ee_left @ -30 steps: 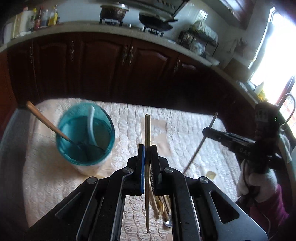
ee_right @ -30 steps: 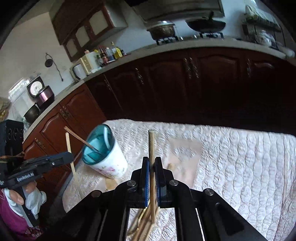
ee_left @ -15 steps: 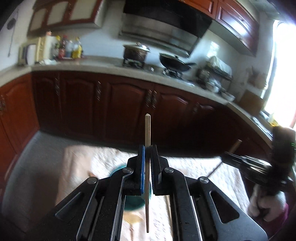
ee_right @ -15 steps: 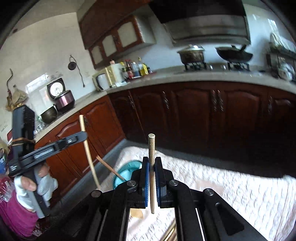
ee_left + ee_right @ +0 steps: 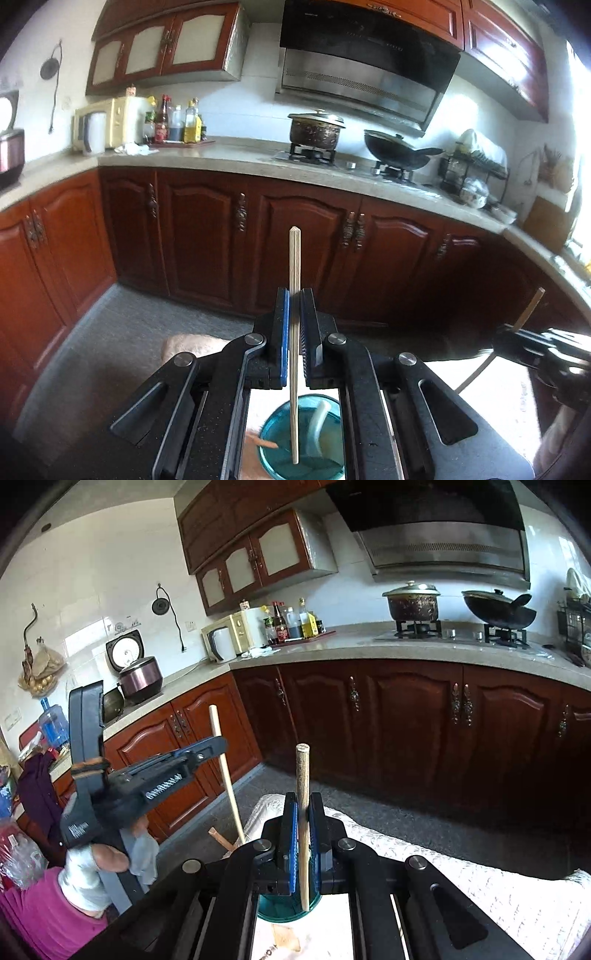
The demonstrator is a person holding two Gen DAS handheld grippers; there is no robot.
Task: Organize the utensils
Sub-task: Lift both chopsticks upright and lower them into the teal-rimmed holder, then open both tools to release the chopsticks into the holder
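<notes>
The left gripper (image 5: pixel 294 295) pinches a chopstick (image 5: pixel 294 280) upright, its lower tip over the teal cup (image 5: pixel 280 461). The right gripper (image 5: pixel 303 801) clamps another chopstick (image 5: pixel 303 771), seemingly above the cup's rim, with open floor (image 5: pixel 280 779) beyond.

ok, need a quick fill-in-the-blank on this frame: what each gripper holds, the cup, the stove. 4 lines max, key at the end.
1. The left gripper is shut on one wooden ____.
2. The teal cup below it holds a white ____ already.
3. The right gripper grips its chopstick standing nearly ____.
4. On the stove, the lidded pot sits to the ____ of the black wok.

Missing words: chopstick; spoon; upright; left
</notes>
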